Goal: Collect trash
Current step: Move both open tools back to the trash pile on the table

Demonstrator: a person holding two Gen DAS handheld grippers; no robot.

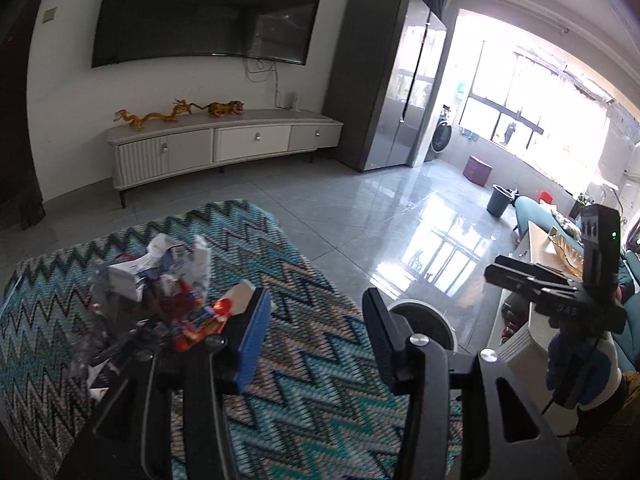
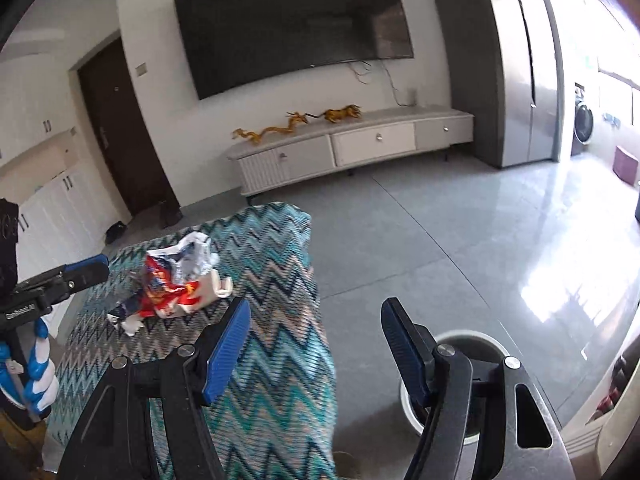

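Note:
A heap of crumpled wrappers and paper (image 1: 168,292), white, red and blue, lies on a table covered with a teal zigzag cloth (image 1: 304,360). The heap also shows in the right wrist view (image 2: 176,280). My left gripper (image 1: 316,320) is open and empty, its left finger right beside the heap. My right gripper (image 2: 316,328) is open and empty, above the table's right edge, nearer than the heap. A round white bin (image 2: 468,340) stands on the floor under its right finger, partly hidden; its rim also shows in the left wrist view (image 1: 424,312).
A white TV cabinet (image 1: 224,144) with gold figurines stands at the far wall under a TV. A grey fridge (image 1: 384,92) is at the right. A dark bucket (image 1: 500,200) and a purple stool (image 1: 478,170) stand on the glossy tiles. Sofa and side table (image 1: 548,252) at far right.

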